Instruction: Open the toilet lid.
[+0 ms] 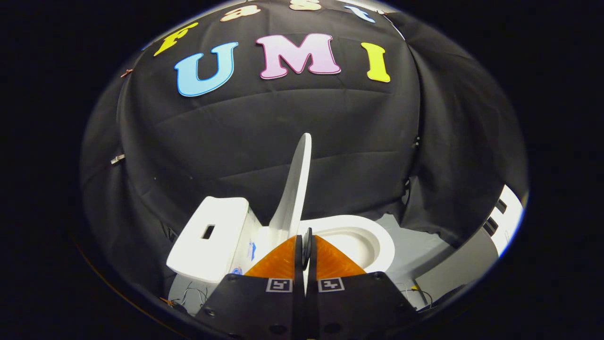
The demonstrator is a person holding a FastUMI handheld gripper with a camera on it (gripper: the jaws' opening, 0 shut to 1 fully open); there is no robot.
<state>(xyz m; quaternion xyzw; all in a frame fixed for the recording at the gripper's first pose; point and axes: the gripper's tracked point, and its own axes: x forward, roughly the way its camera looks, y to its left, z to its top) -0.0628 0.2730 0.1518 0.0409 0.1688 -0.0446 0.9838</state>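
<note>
Toilet lid (296,189) stands near upright, seen edge-on, rising from the hinge between the cistern (210,236) and the open seat ring (365,236). The opening looks essentially done; what may remain is tipping it back to rest toward the cistern. Gripper (306,245) fingers are clenched together, nothing visibly between them, tips just short of the lid's lower edge; contact unclear. Free room right of the lid, over the bowl; cistern crowds the left.

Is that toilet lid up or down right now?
Up. The lid stands nearly upright above the uncovered seat, with the gripper fingers closed together at its base.
</note>
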